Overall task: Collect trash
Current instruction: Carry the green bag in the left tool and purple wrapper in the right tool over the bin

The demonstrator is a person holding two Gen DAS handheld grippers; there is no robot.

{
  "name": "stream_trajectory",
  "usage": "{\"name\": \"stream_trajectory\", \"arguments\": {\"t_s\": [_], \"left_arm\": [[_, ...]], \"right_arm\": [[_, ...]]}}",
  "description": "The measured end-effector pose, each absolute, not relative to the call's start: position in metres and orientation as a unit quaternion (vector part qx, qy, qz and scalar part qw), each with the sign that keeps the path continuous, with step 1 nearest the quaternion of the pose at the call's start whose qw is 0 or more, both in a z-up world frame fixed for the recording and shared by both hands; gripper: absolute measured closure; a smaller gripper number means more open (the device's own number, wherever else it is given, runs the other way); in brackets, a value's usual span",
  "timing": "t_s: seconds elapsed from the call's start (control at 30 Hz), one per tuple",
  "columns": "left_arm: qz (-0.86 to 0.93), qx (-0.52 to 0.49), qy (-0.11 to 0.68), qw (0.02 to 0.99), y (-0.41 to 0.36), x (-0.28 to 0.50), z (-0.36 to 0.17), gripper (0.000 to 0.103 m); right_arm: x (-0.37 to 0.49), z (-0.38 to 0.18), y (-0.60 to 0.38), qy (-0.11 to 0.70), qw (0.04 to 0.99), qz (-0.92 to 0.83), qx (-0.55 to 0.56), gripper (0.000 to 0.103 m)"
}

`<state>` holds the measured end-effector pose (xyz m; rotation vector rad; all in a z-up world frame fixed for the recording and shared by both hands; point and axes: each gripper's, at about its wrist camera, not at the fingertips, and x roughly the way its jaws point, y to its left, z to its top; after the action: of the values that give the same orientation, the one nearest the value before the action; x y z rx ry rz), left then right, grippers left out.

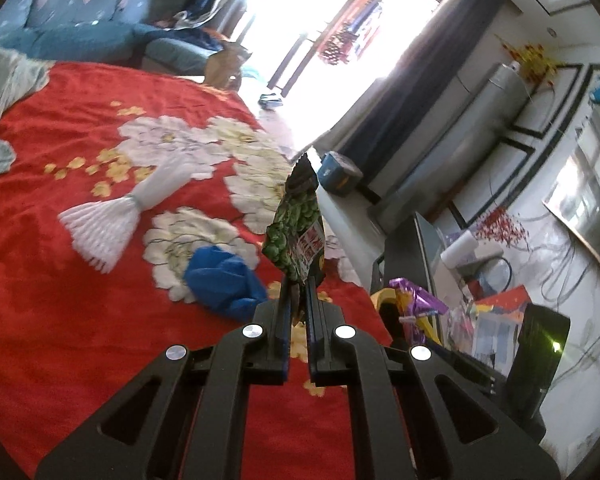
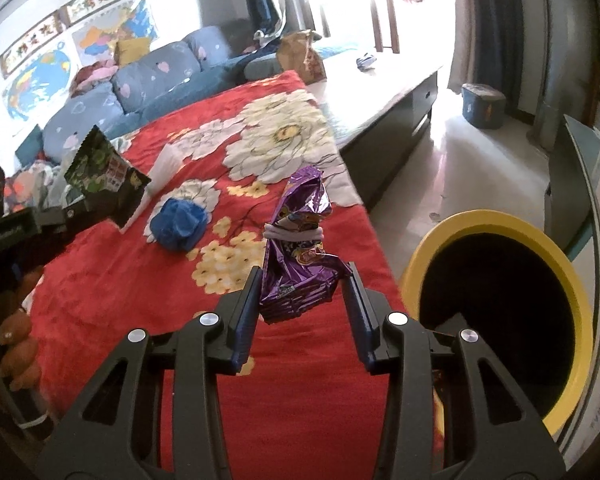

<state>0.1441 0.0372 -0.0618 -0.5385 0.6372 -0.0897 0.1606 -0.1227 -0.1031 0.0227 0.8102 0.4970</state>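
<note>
My left gripper (image 1: 298,280) is shut on a green snack packet (image 1: 296,232) and holds it upright above the red flowered cloth (image 1: 60,320). The packet and left gripper also show in the right wrist view (image 2: 104,172). My right gripper (image 2: 304,280) grips a purple foil wrapper (image 2: 300,248) bound with a white band, just left of the yellow-rimmed bin (image 2: 500,320). The purple wrapper (image 1: 416,300) shows in the left wrist view too. A crumpled blue bag (image 2: 178,224) and a white foam net (image 1: 108,224) lie on the cloth.
A blue sofa (image 2: 140,80) runs behind the table. A brown paper bag (image 2: 300,52) stands at the far end. A blue tub (image 2: 482,106) sits on the floor by the curtains. Cluttered shelves (image 1: 500,300) and a tall grey air conditioner (image 1: 460,128) stand at the right.
</note>
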Motion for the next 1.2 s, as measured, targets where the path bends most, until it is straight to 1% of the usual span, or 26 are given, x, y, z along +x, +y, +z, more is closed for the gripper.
{"name": "stream_trajectory", "arguments": {"t_s": [0.6,1.2], "left_arm": [[-0.097,-0.191,0.316,0.924,-0.025,0.153,-0.050,0.097],[-0.152,-0.134,0.333,0.921,-0.089,0.160,-0.053,0.097]], "right_arm": [[0.173,-0.097,-0.190,0.379,0.908,0.172,0.055,0.070],[0.183,-0.104,-0.249,0.379,0.914,0.108,0.098,0.070]]}}
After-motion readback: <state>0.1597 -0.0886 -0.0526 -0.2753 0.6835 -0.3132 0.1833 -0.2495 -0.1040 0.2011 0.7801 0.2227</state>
